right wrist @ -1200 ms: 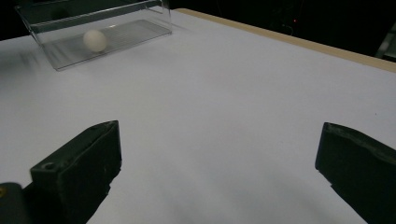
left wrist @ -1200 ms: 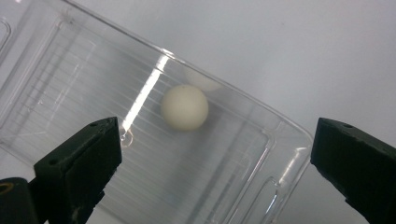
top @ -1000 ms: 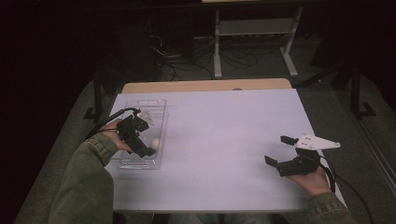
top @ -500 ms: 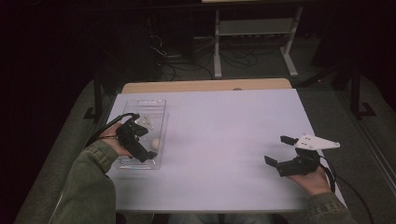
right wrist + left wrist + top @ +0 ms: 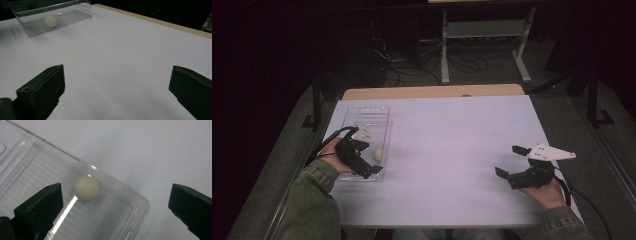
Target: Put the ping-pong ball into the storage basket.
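Spreading across most of the high view, the white table [image 5: 447,150] carries everything else, with a tan strip along its far edge at 12 o'clock. From the table's middle, the clear tray [image 5: 362,116] lies toward 9 o'clock, near the left edge, its long side running from 12 to 6.

My left gripper [image 5: 362,160] hangs over the near end of that tray, my left hand [image 5: 334,155] behind it at 8 o'clock from the tray's centre. Its jaws stand wide apart and have hold of nothing. In the left gripper view [image 5: 117,202] one jaw is above the tray floor and the other is out past the tray's rim, above bare table.

My right gripper [image 5: 512,161] sits far across the table at about 4 o'clock from its middle, well apart from the tray, with my right hand [image 5: 544,192] under it. Its jaws are also spread wide and empty, pointing toward 9 o'clock. In the right gripper view [image 5: 117,82] only bare table lies between them, and the tray [image 5: 60,18] shows far off at 11 o'clock.

Smallest is the ball [image 5: 378,154], pale and round, resting on the tray floor close to the right wall near the tray's near corner. In the left gripper view the ball [image 5: 86,187] lies just beside the left jaw, at 1 o'clock from it, touching neither jaw. In the right gripper view the ball [image 5: 50,21] shows through the tray wall.
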